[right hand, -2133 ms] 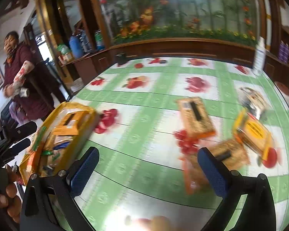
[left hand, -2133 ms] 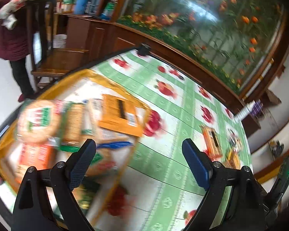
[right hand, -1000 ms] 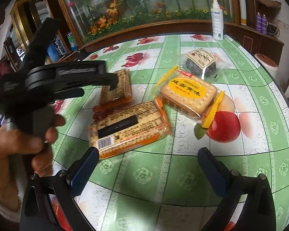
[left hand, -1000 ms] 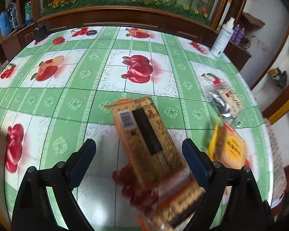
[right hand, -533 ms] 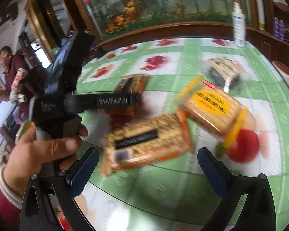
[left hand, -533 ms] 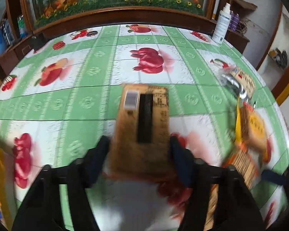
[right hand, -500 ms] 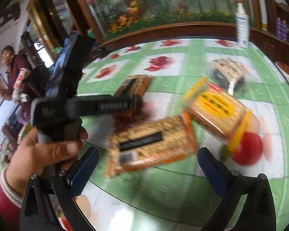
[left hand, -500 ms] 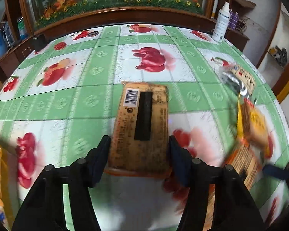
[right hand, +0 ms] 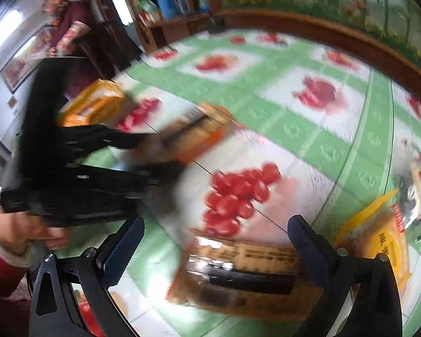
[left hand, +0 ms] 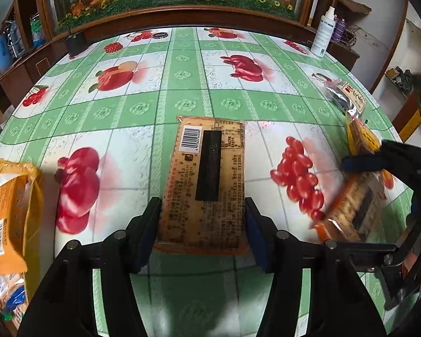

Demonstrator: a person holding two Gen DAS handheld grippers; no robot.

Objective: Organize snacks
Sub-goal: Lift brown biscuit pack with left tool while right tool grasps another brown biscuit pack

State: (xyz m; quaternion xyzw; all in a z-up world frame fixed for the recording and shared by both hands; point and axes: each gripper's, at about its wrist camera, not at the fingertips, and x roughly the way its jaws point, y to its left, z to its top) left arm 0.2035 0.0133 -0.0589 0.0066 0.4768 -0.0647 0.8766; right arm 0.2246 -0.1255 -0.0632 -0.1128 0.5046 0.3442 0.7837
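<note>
A brown cracker pack (left hand: pixel 207 174) with a barcode lies on the green fruit-print tablecloth (left hand: pixel 182 90). My left gripper (left hand: pixel 202 210) has its jaws closing on the pack's near end, and both pads press its sides. The right wrist view shows the same grip, blurred, with the pack (right hand: pixel 193 132) at left centre. My right gripper (right hand: pixel 216 233) stands wide open over a second cracker pack (right hand: pixel 247 275), which lies between the fingers without being touched by either. This second pack (left hand: pixel 353 210) is at the right in the left wrist view.
A yellow bag (left hand: pixel 11 196) holding snack packs sits at the table's left edge. A yellow biscuit pack (right hand: pixel 379 241) and a clear pack of dark snacks (left hand: pixel 345 95) lie to the right. A white bottle (left hand: pixel 324 33) stands far right. A person (right hand: pixel 70 25) stands beyond the table.
My left jaws closed from wide open onto the cracker pack. The right gripper rolled and moved over the second pack, which now lies between its fingers.
</note>
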